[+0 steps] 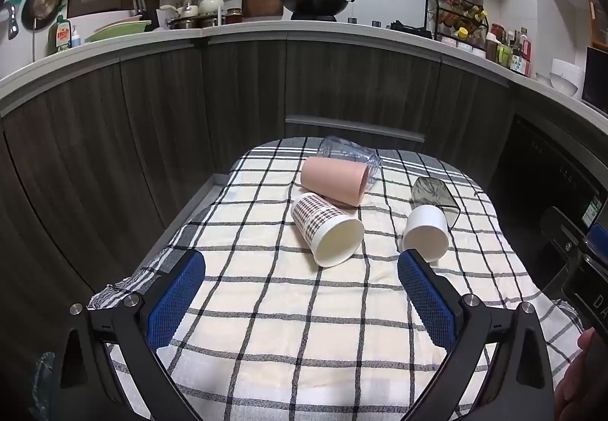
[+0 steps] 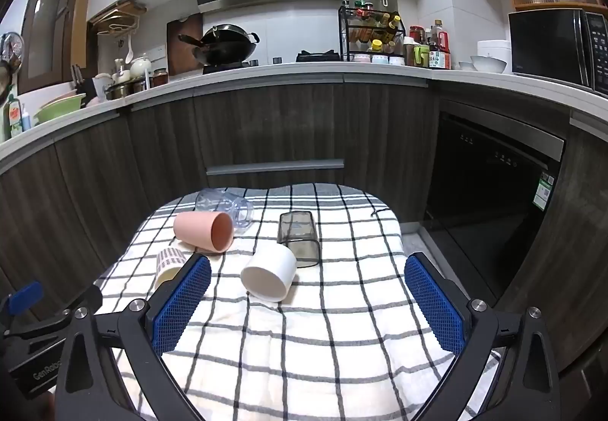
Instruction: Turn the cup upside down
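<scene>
Five cups lie on the checked tabletop [image 1: 304, 307], none yet flipped; left gripper [image 1: 300, 265] and right gripper [image 2: 307, 269] hover wide open, empty; next, I judge, close on the white cup [image 2: 269, 274].

left gripper [image 2: 34, 356]: "GenRobo…" | right gripper [image 1: 592, 303]: "DA…"

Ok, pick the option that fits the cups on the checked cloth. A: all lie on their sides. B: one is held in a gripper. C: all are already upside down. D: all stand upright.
A: the pink cup, patterned cup, white cup, clear cup and smoky square cup all lie tipped over on the cloth; both the left gripper and right gripper are open and empty.
</scene>
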Available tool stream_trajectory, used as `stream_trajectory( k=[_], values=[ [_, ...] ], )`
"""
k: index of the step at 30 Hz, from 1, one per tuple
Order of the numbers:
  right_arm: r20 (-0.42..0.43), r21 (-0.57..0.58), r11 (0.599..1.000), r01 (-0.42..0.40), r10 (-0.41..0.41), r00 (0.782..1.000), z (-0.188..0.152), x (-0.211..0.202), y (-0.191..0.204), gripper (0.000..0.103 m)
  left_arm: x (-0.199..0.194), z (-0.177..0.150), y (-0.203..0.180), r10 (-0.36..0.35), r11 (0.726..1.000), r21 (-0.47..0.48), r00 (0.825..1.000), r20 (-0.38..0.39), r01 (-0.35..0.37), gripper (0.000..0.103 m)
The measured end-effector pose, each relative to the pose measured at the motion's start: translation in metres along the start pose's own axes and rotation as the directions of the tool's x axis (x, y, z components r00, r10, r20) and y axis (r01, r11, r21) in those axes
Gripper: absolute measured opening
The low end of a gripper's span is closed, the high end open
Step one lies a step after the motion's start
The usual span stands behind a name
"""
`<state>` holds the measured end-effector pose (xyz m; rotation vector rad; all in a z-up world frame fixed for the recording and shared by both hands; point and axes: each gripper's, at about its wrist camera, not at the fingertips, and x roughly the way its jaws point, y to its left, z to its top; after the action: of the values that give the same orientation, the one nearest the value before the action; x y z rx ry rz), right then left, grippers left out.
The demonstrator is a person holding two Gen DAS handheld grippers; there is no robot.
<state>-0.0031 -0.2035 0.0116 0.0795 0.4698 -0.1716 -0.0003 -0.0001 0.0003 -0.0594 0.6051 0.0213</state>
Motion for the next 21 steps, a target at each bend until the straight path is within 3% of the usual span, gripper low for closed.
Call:
stream_trajectory(
  k=[21],
  values=[
    [0.017,0.003,1.000,-0.002,0.002,1.000,-0.0007,-0.0019,0.0007,0.102,-0.0016,0.0000,0.0002,0.003,1.000,0.003,1.000,0.000,-0.003,0.103]
  ],
)
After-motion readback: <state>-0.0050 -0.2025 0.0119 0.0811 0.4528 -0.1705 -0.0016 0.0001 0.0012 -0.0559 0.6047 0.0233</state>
